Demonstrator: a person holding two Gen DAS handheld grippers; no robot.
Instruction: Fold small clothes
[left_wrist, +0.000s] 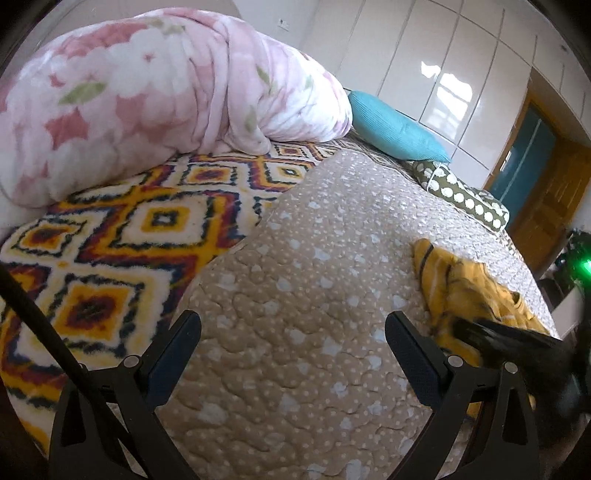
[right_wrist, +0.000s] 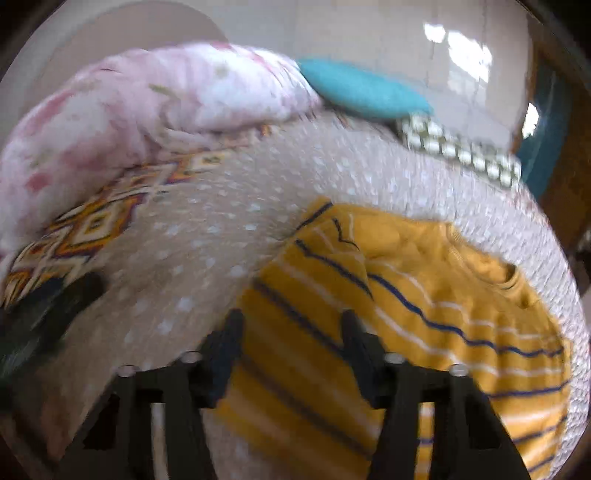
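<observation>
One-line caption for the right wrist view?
Open right gripper over a crumpled yellow striped shirt on the beige quilt.

Striped yellow garments: one, a crumpled shirt (left_wrist: 476, 291) (right_wrist: 424, 295) with dark and white stripes, lying on the quilt.
Grippers: two, the left gripper (left_wrist: 293, 345) with its fingers wide apart and the right gripper (right_wrist: 291, 339) with its fingers partly apart over the shirt.
Fingers per gripper: two black ones on each.
Beige dotted quilts: one (left_wrist: 314, 295) (right_wrist: 207, 236).
Patterned blankets with diamonds: one (left_wrist: 122, 240) (right_wrist: 92, 221).
Pink floral duvets: one, bunched up (left_wrist: 147, 96) (right_wrist: 147, 107).
Turquoise pillows: one (left_wrist: 395, 127) (right_wrist: 362, 88).
Green pillows with white dots: one (left_wrist: 461, 192) (right_wrist: 461, 151).
Wardrobes: one white, glossy run of doors (left_wrist: 443, 66).
</observation>
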